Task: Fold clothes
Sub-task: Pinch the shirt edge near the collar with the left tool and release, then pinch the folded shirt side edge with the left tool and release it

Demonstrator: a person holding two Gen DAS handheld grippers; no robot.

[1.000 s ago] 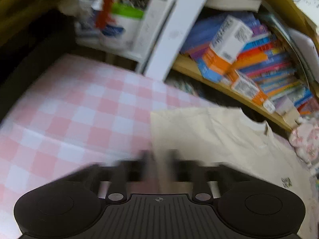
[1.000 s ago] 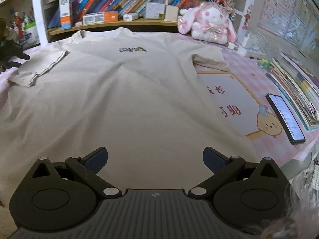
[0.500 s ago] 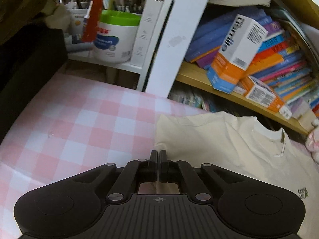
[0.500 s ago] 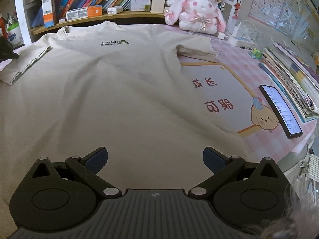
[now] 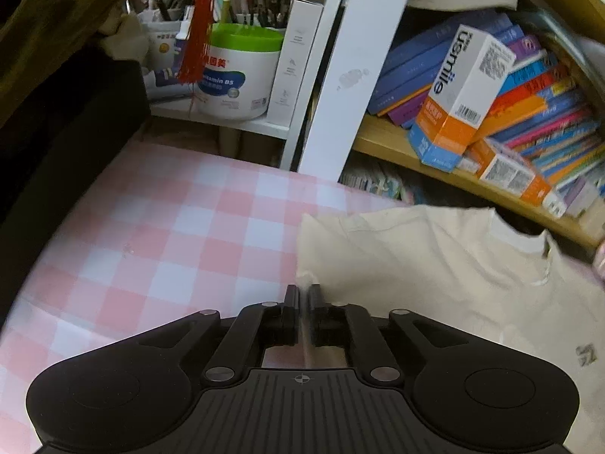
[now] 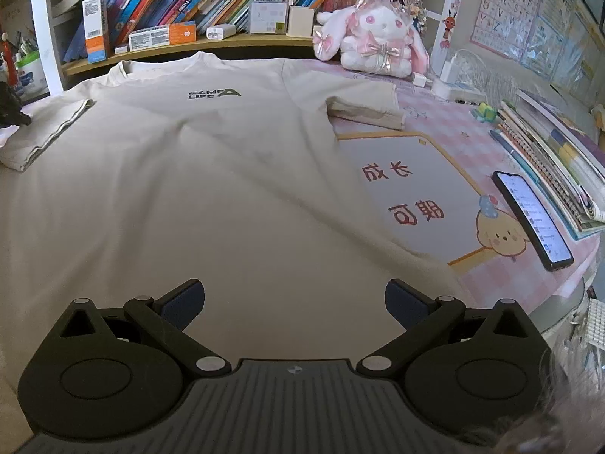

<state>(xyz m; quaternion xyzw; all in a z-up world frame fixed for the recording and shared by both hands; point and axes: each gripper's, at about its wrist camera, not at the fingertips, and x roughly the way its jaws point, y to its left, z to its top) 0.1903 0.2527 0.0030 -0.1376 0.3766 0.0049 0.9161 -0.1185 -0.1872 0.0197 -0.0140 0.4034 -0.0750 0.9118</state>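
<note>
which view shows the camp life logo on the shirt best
The right wrist view: the logo sits unobstructed on the chest of the beige T-shirt, readable below the collar. The left wrist view shows only a blurred fragment of it at the right edge, near the shut left tool.

A phone (image 6: 532, 215) lies beside stacked books (image 6: 556, 159), plush rabbit (image 6: 374, 38) behind.

T-shirt (image 6: 211, 196) hem runs behind the right gripper (image 6: 295, 299) body at frame bottom; its left side is cut by the frame edge. Left view: sleeve edge pinched between the fingers (image 5: 291, 299), contact mostly hidden. Books (image 5: 548, 113) at right blurred, titles unreadable. Phone (image 6: 531, 219) text too small.
</note>
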